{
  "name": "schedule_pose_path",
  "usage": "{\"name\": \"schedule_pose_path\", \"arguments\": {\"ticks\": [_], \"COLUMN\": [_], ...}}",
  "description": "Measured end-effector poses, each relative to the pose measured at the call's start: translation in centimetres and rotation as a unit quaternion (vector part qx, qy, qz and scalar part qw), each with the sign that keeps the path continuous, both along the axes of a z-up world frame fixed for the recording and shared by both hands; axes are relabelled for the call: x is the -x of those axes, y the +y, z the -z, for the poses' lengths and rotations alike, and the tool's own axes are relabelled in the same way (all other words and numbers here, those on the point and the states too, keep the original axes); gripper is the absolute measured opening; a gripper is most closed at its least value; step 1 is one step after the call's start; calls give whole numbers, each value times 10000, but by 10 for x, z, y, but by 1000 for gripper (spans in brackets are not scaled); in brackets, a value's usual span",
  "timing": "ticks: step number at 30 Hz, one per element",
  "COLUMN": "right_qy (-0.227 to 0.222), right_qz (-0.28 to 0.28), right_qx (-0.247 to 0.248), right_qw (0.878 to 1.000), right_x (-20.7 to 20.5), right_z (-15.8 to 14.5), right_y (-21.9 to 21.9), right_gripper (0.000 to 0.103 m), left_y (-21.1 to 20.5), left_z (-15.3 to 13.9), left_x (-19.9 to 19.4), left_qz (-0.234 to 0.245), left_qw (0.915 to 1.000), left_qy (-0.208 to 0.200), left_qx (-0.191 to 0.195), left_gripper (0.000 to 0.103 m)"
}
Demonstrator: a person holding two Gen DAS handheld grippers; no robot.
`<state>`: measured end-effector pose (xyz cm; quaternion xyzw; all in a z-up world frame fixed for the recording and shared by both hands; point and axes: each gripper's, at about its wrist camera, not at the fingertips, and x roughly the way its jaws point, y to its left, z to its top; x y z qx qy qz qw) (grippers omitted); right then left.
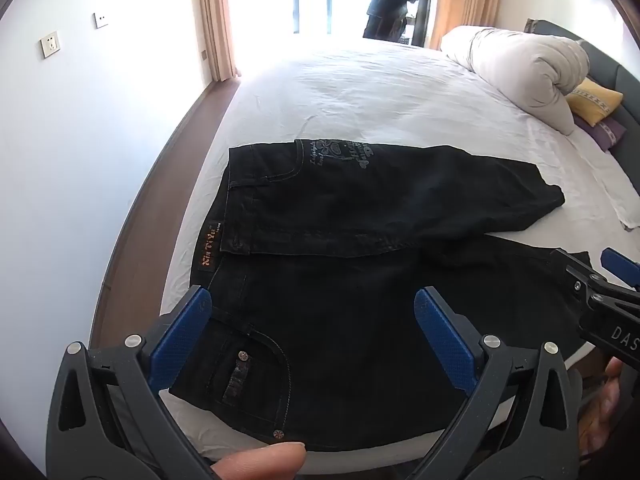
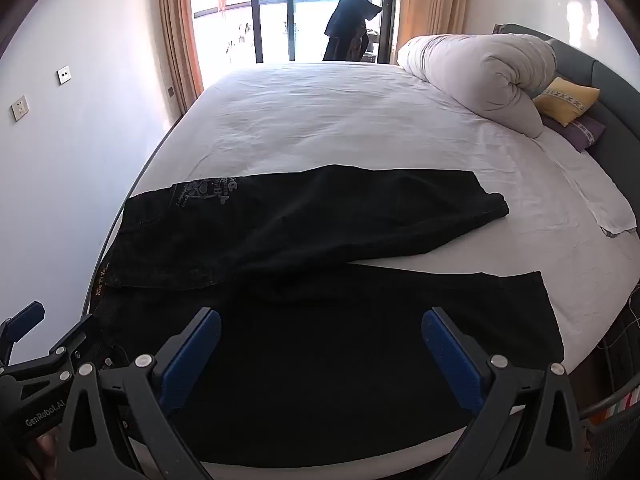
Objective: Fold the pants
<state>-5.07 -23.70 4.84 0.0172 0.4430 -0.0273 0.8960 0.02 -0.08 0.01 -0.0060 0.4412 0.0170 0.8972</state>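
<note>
Pants (image 1: 360, 216) spread on bed (image 1: 360, 92), legs splayed; left gripper (image 1: 312, 344), right gripper (image 2: 320, 360) gaping wide, empty; risked pinching sheet, bunching denim

A bed (image 2: 340, 120) under a wrinkled white sheet carries everything. Black pants (image 2: 320, 240) lie along its near edge, waistband by the left edge, legs spread toward the right. At the headboard end (far right corner) rest a rolled white duvet (image 2: 480, 76), a yellow pillow (image 2: 568, 100) and a purple pillow (image 2: 580, 132).
</note>
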Motion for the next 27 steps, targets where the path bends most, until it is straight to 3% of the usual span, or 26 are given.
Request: {"name": "schedule_pose_path", "arguments": {"ticks": [27], "right_qy": [18], "right_qz": [-40], "right_qx": [21], "right_qw": [10000], "right_x": [0], "right_z": [5], "right_y": [1], "right_gripper": [103], "left_y": [-7], "left_z": [9], "left_x": [3], "left_qz": [37], "left_qw": [10000], "left_qy": [65], "left_qx": [31], "left_gripper": [103]}}
